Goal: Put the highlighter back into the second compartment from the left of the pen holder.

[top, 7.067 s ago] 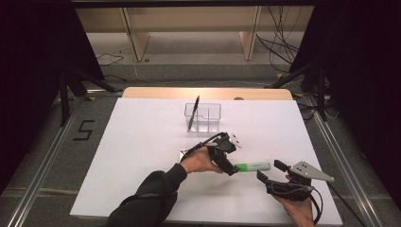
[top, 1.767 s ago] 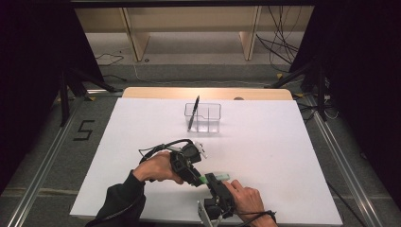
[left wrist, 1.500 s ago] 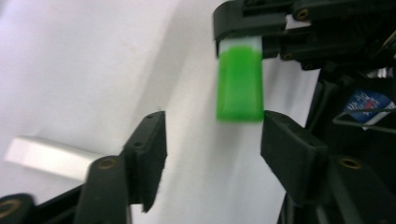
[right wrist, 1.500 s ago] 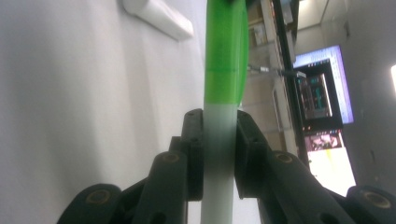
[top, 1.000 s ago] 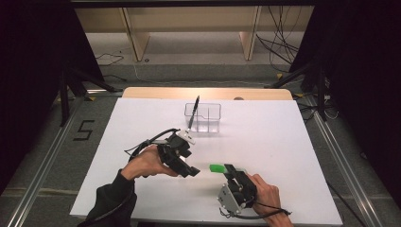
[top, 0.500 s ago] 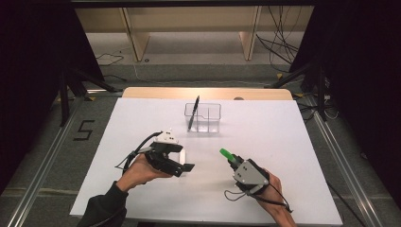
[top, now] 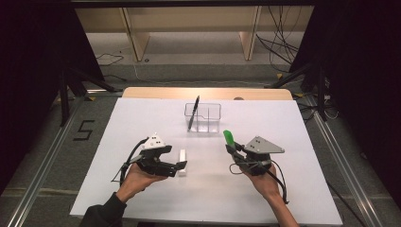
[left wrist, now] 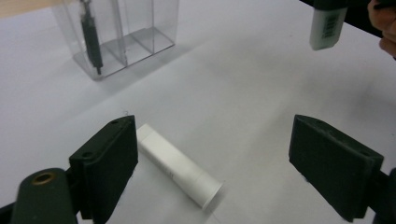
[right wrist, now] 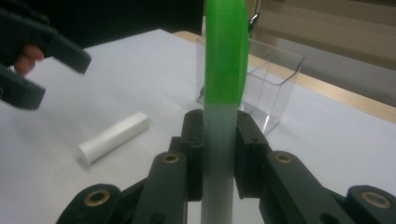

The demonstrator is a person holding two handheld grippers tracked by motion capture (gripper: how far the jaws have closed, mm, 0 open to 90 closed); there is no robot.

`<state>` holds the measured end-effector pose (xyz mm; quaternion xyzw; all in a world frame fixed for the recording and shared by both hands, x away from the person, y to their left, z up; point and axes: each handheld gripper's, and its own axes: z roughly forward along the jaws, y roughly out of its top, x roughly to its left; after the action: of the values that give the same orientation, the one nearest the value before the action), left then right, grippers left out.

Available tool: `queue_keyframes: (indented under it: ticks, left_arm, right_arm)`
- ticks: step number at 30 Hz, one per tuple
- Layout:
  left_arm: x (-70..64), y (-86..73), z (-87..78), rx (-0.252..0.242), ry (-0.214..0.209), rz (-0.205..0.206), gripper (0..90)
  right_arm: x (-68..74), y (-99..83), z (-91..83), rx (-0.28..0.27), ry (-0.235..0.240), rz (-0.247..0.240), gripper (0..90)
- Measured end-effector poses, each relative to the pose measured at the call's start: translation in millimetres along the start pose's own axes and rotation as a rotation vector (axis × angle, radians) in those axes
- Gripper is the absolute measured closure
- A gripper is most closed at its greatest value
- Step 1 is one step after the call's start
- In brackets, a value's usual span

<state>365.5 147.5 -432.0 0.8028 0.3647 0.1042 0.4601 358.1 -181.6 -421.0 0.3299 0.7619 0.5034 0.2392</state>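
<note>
Right gripper jaws clamp green-capped marker, barcode label; left gripper jaws wide, white cap between.

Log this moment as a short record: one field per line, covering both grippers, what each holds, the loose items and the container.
left gripper: open, jaws wide apart, holding nothing
right gripper: shut on the green-capped marker, green end pointing up and away from the person
white cap: lying loose on the white table, beside the left gripper's jaw
clear organizer: stands at the far middle of the table, divided into compartments
black pen: leaning upright in the organizer's left compartment
</note>
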Motion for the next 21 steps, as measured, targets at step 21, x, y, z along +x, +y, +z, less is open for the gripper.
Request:
queue_keyframes:
  ticks: [21]
  left_arm:
    - [1.6,-35.7,1.8,-0.05,0.05,-0.092,11.9]
  right_arm:
    - [-18.2,32.7,41.0,-0.052,0.014,0.125,77.1]
